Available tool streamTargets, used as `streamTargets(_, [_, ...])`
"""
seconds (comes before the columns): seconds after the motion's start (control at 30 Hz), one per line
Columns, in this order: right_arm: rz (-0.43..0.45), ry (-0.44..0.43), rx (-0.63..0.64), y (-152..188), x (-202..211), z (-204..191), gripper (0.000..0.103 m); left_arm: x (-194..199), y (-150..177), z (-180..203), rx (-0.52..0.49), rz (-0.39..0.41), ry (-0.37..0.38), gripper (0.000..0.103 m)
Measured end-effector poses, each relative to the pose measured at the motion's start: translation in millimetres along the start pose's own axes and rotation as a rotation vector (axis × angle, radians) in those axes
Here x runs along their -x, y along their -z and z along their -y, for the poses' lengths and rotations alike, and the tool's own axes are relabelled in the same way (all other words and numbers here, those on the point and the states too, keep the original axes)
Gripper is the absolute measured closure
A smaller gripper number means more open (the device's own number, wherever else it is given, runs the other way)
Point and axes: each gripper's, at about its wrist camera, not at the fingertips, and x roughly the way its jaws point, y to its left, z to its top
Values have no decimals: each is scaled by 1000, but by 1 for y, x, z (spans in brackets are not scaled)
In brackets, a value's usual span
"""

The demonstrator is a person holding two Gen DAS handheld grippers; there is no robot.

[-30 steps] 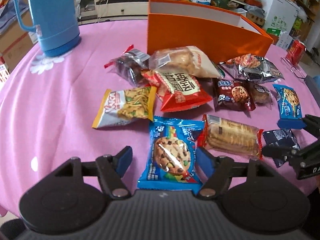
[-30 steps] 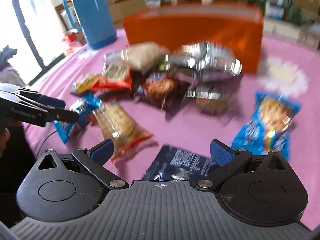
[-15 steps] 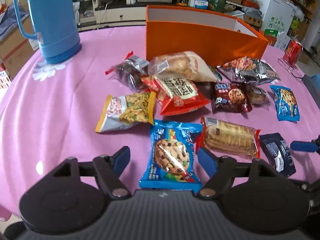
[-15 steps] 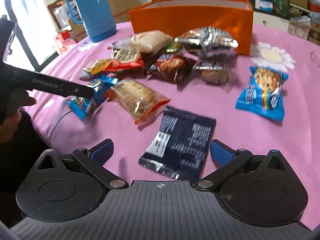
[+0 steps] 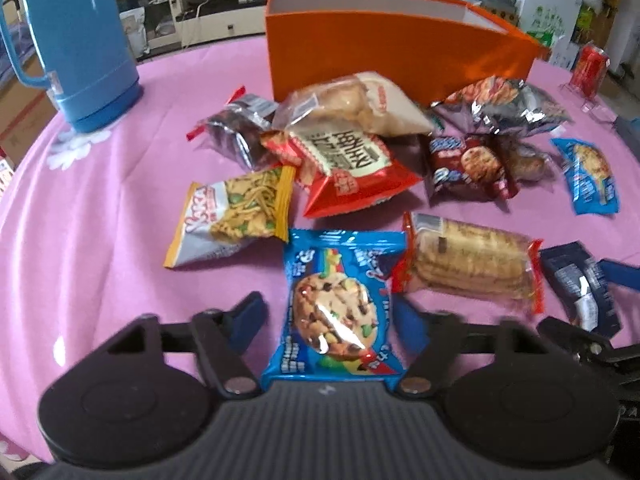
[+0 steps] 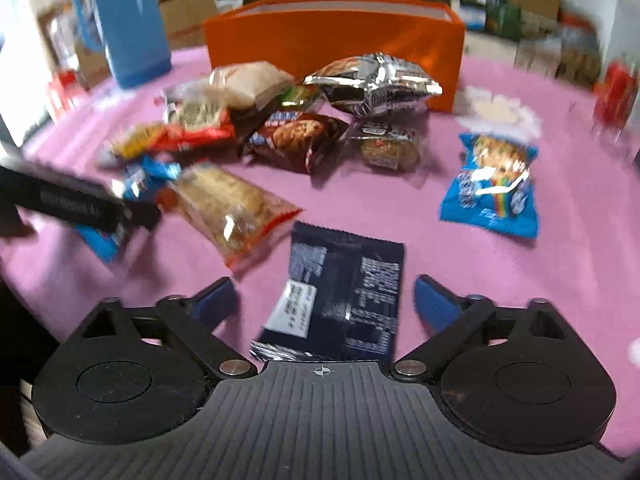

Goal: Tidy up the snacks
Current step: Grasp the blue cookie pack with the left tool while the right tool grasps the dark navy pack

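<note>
1. Both sets of jaws have just been closing: left gripper (image 5: 328,316) brackets the blue cookie packet (image 5: 334,308), pads not clearly pressing.
2. Right gripper (image 6: 324,298), still parted, straddles the dark wrapper (image 6: 340,304).
3. Orange box (image 5: 392,56) stands upper centre.

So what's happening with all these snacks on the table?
A person is sorting snack packets on a pink tablecloth, likely into the orange box. The left hand-held gripper has been closing around a blue cookie packet; the right hand-held gripper has been closing around a dark blue packet. Neither looks lifted yet.
</note>
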Motion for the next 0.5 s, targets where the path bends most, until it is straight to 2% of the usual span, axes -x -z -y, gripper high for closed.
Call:
streamTargets(0.1, [14, -14, -8, -1, 8, 5, 78, 5, 1, -5, 22, -13, 13, 55])
streamTargets(0.17, [-9, -58, -60, -5, 12, 15, 81, 13, 4, -11, 52, -4, 32, 55])
streamTargets(0.23, [1, -62, -88, -6, 20, 20, 81, 22, 5, -15, 73, 8, 40, 55])
streamTargets(0.37, [70, -76, -113, -15, 48, 26, 81, 43, -4, -20, 91, 57, 61, 55])
streamTargets(0.5, [166, -117, -116, -47, 68, 31, 81, 54, -33, -22, 113, 109, 113, 55])
